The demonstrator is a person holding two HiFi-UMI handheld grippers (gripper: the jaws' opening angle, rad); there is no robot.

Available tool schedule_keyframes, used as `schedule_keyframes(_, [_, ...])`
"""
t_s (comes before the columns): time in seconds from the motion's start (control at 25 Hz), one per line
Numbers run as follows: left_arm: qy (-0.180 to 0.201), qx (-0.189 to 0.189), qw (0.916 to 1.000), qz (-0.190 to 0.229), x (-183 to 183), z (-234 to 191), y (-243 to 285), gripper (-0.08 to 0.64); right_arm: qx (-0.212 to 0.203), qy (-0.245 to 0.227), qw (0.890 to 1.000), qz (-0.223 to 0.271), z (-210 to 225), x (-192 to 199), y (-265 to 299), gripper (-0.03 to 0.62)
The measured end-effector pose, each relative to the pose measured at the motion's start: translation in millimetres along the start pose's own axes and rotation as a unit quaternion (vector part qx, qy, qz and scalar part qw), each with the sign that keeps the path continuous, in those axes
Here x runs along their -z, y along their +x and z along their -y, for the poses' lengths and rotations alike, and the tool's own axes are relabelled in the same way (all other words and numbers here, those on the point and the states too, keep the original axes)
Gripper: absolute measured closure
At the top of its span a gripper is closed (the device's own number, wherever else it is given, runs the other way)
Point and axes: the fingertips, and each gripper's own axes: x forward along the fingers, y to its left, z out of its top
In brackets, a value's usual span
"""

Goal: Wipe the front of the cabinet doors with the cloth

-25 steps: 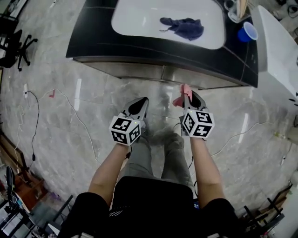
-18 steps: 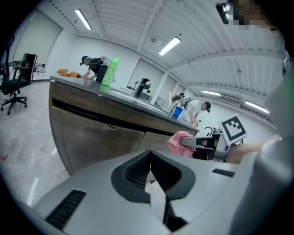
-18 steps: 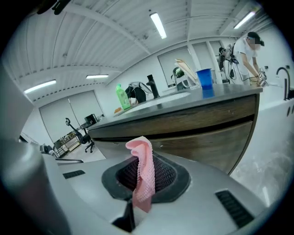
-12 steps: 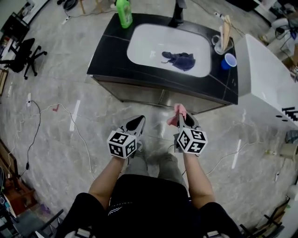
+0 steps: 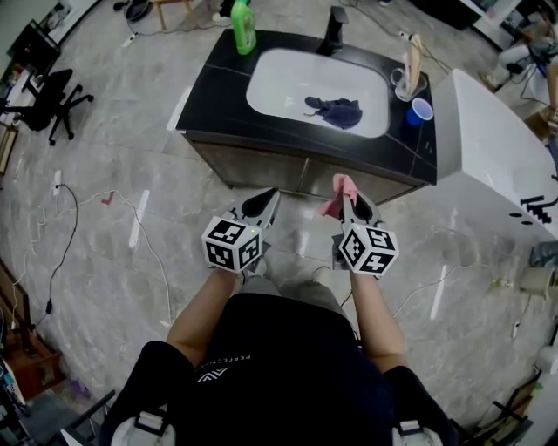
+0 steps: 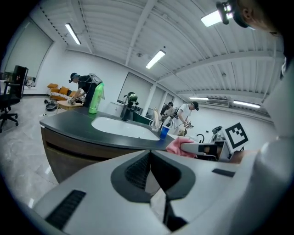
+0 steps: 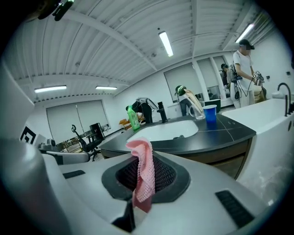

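A vanity with a black top and a white sink [image 5: 288,83] stands ahead, its brown cabinet doors [image 5: 261,167] facing me. My right gripper [image 5: 350,197] is shut on a pink mesh cloth [image 5: 336,192], which sticks up from the jaw tips, short of the doors. In the right gripper view the pink cloth [image 7: 143,170] hangs over the closed jaws, with the cabinet front [image 7: 225,158] beyond. My left gripper [image 5: 266,202] is shut with nothing in it, level with the right one. In the left gripper view the doors [image 6: 69,156] lie ahead to the left.
A dark blue cloth [image 5: 336,109] lies in the sink. A green bottle [image 5: 243,26], a faucet [image 5: 332,30], a blue cup [image 5: 421,111] and a mug of brushes [image 5: 408,74] stand on the counter. A white tub [image 5: 497,165] stands to the right. Cables [image 5: 148,226] cross the floor. People work behind.
The head view has tilted up and pulled back, so the whole vanity top now shows. Both grippers keep their pose side by side, the pink cloth still in the right one.
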Motion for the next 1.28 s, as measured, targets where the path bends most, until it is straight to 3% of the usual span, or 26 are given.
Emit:
schedule_keyframes(0.24, [-0.008,-0.027,0.9990,0.035,-18,-4,-17,0.551,-0.005,-0.006,1.000,0.030,-8,-24,-19,0.545])
schedule_keyframes(0.52, [-0.019,-0.037,0.9977,0.053,-29,-8,-34,0.551,-0.007,-0.003,0.999,0.033,-20,-23,-34,0.545])
schedule_keyframes(1.28, [0.006,0.005,0.9996,0.027,-23,11,-28,0.551,-0.021,-0.009,1.000,0.000,-40,1,-41,0.545])
